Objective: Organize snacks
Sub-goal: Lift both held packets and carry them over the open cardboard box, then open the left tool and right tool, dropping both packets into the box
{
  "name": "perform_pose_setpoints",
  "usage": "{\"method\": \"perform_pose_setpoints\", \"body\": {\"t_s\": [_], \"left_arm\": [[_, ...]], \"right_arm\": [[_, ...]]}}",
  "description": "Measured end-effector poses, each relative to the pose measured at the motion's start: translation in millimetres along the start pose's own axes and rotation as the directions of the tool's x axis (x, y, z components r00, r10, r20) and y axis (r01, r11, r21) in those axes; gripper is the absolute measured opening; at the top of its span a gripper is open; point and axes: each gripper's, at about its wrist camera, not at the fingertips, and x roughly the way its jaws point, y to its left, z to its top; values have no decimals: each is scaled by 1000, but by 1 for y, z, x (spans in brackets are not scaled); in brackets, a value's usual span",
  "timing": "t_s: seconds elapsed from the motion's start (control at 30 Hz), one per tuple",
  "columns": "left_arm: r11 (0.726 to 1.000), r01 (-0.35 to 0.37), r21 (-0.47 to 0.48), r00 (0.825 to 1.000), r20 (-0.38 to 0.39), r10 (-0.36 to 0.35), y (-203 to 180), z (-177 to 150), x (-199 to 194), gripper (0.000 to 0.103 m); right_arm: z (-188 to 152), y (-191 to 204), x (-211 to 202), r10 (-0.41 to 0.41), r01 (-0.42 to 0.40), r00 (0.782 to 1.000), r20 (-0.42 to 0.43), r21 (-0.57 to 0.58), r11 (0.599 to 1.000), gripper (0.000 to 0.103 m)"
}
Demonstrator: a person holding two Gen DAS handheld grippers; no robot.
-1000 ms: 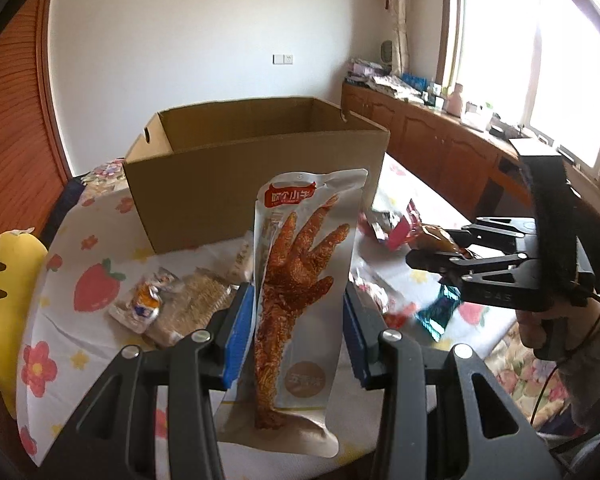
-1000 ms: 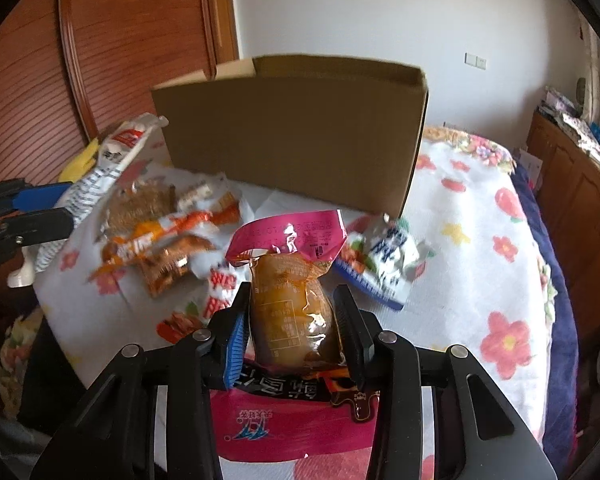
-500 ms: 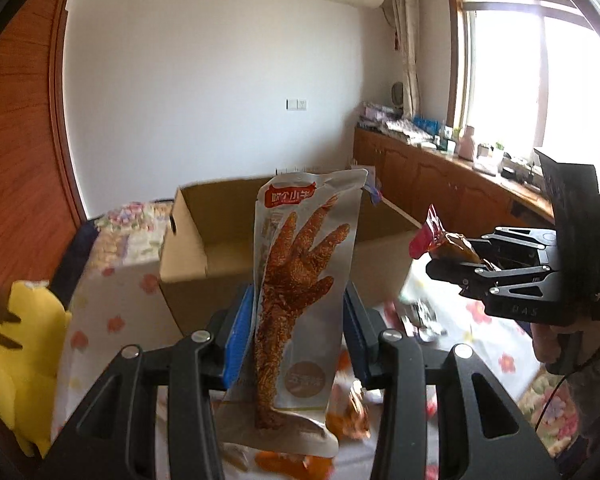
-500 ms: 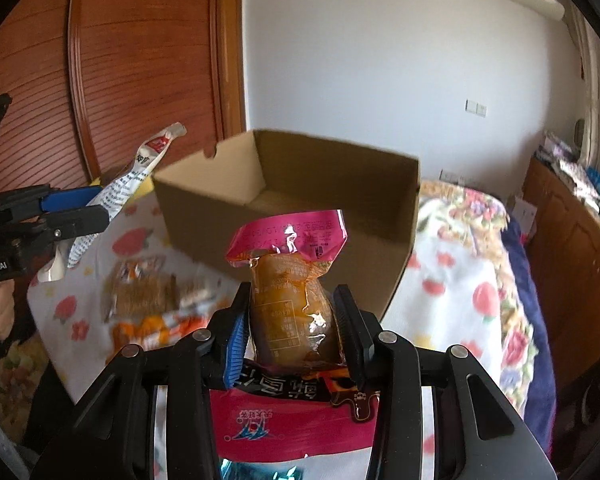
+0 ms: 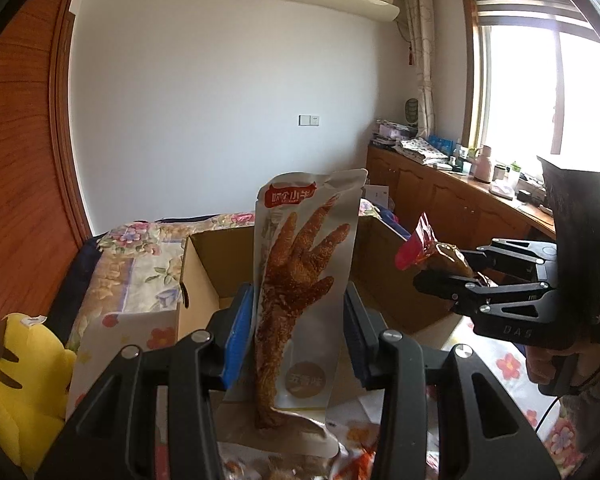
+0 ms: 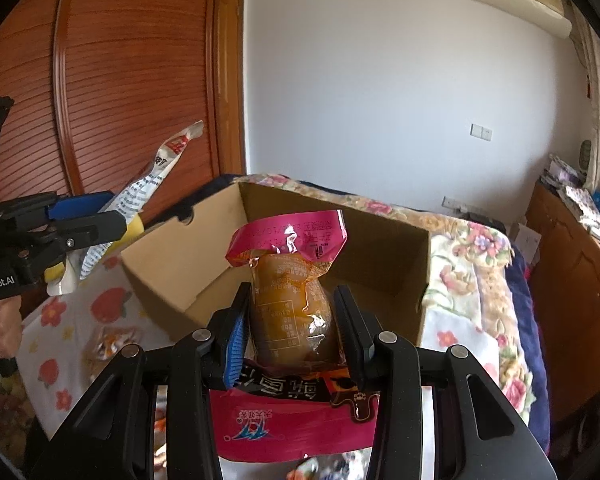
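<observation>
Two snack packs held over the cardboard box (image 6: 204,264)

The left gripper (image 5: 296,332) fingers clamp the chicken-foot pouch (image 5: 304,280), which stands toward 12 o'clock; the right gripper (image 6: 288,328) fingers squeeze the pink-topped pack (image 6: 292,292).

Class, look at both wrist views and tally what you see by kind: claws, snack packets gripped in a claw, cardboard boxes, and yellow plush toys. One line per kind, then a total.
Claws: 2, the left claw and the right claw
Gripped snack packets: 2, the chicken-foot packet and the pink-topped packet
Cardboard boxes: 1, the open box
Yellow plush toys: 1, the toy
Total: 6
</observation>
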Motion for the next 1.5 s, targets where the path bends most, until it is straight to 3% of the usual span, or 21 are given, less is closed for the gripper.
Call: {"method": "perform_pose_setpoints", "body": {"t_s": [0.43,0.73,1.03,1.37,1.5], "left_arm": [[1000,4,-1,999,-51,-4,0,-1,56,43],[1000,-13,-2,994,-107,13,-5,-11,79,53],[999,-31,12,996,-82,32,-6,-15,66,55],[999,-25,23,997,-71,26,-13,-25,35,55],[999,-27,19,997,-70,28,-13,-30,21,55]], "right_arm": [[6,-19,59,-18,18,999,-49,2,1000,41],[-1,-22,79,-28,27,994,-104,-7,1000,43],[-10,-23,85,-21,22,988,-155,1,1000,49],[-2,-25,78,3,4,985,-170,40,999,71],[2,-24,72,6,4,984,-177,58,998,71]]}}
